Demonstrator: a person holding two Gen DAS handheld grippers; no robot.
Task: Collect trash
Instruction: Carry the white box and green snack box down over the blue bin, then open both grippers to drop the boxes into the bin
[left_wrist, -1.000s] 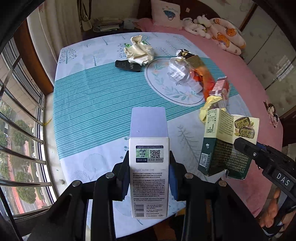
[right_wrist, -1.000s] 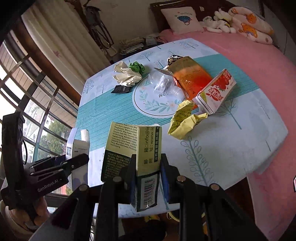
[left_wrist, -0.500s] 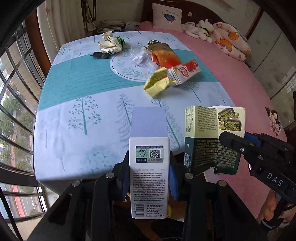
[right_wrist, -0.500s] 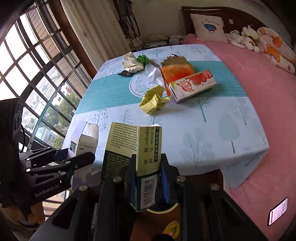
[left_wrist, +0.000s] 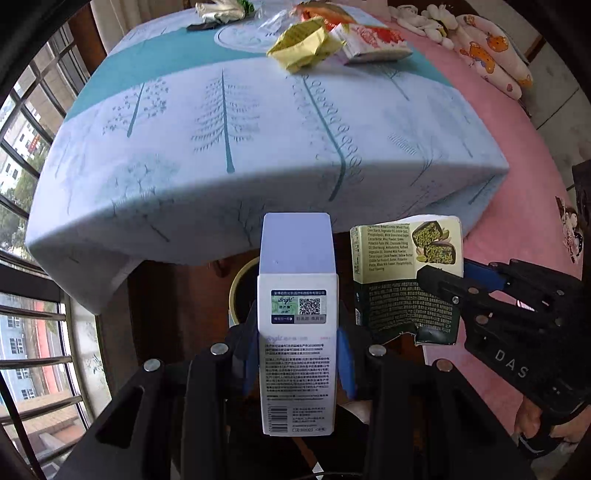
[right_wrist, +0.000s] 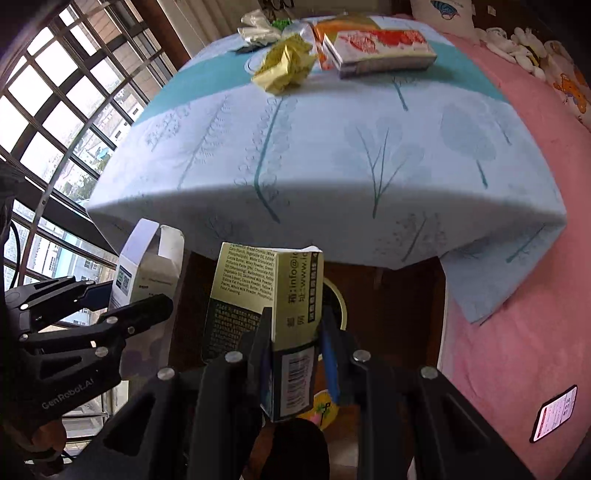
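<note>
The left gripper (left_wrist: 298, 354) is pinching a white and lilac carton (left_wrist: 297, 325) between its jaws, below the table's (left_wrist: 258, 147) near edge. Just beside it, the right gripper (right_wrist: 295, 354) is clamping a green chocolate box (right_wrist: 273, 295). Behind both, a yellow-rimmed bin (right_wrist: 338, 299) is sitting under the table. Farther off, crumpled yellow paper (left_wrist: 304, 44) and a red juice box (left_wrist: 373, 44) are lying on the tablecloth
</note>
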